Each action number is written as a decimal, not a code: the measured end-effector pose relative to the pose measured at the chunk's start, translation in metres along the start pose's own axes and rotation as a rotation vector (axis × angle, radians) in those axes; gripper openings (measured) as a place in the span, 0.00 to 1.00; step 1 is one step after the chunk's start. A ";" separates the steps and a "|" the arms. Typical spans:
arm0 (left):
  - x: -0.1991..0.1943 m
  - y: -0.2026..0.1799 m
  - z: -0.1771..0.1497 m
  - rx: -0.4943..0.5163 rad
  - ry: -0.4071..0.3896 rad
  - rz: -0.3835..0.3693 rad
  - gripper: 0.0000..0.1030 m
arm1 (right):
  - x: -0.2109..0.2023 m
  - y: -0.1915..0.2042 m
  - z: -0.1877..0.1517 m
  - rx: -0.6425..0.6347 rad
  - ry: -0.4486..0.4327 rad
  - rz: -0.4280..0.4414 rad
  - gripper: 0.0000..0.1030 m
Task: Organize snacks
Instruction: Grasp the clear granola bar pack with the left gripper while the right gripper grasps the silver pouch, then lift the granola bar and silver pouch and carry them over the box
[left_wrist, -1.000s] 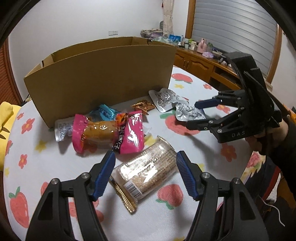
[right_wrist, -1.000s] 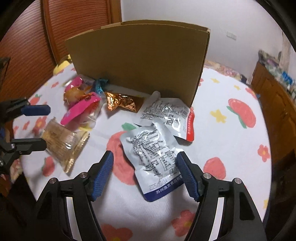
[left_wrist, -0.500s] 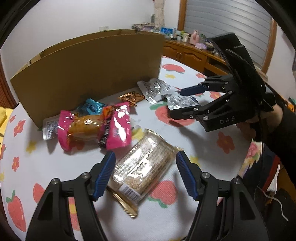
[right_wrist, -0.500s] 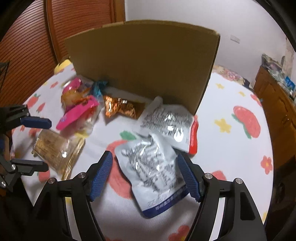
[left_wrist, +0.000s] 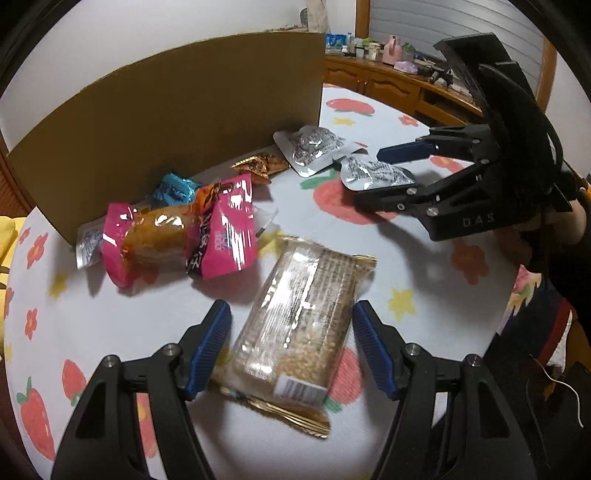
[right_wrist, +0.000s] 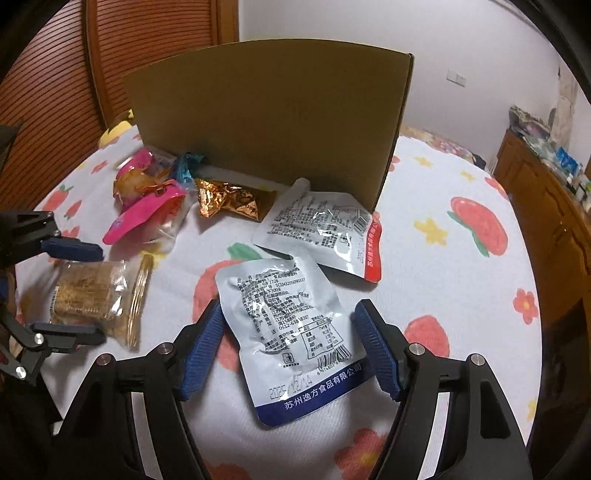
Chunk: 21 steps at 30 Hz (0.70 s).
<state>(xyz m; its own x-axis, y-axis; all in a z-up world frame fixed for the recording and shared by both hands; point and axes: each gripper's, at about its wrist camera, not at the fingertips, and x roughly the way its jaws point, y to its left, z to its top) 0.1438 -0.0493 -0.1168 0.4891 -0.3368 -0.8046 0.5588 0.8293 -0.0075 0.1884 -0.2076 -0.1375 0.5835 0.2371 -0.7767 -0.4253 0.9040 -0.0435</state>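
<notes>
My left gripper (left_wrist: 291, 347) is open, its blue pads either side of a clear packet of sesame crackers (left_wrist: 299, 314) lying on the table, with a small gap on each side. My right gripper (right_wrist: 290, 343) is open too, straddling a silver pouch with a blue bottom edge (right_wrist: 288, 317) that lies flat. A second silver pouch with a red edge (right_wrist: 317, 229) lies just beyond it. Pink packets (left_wrist: 173, 236), a blue wrapper (left_wrist: 173, 188) and a gold wrapper (left_wrist: 258, 166) sit along the front wall of the cardboard box (left_wrist: 166, 110).
A strawberry-print cloth (right_wrist: 443, 258) covers the round table. A wooden sideboard (left_wrist: 399, 85) with small bottles runs behind on the right. A hand (left_wrist: 576, 218) holds the right gripper near the table's right edge. Something yellow (left_wrist: 11, 236) lies at the far left.
The left gripper has sunk towards the cracker packet, which now fills more of the space between its pads. The right gripper has barely shifted over the silver pouch.
</notes>
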 end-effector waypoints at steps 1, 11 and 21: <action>0.000 0.000 0.000 -0.001 -0.003 0.002 0.66 | 0.000 0.000 0.000 0.001 -0.001 0.002 0.72; -0.005 0.002 -0.003 -0.016 -0.047 -0.015 0.42 | 0.000 -0.001 -0.001 0.008 -0.005 0.003 0.73; -0.030 0.004 -0.020 -0.085 -0.114 -0.008 0.41 | 0.000 -0.001 -0.001 0.008 -0.004 0.002 0.73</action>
<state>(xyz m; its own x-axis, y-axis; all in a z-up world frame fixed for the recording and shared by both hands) 0.1176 -0.0273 -0.1044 0.5606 -0.3883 -0.7314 0.5067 0.8595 -0.0679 0.1883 -0.2086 -0.1382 0.5855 0.2408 -0.7741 -0.4211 0.9063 -0.0367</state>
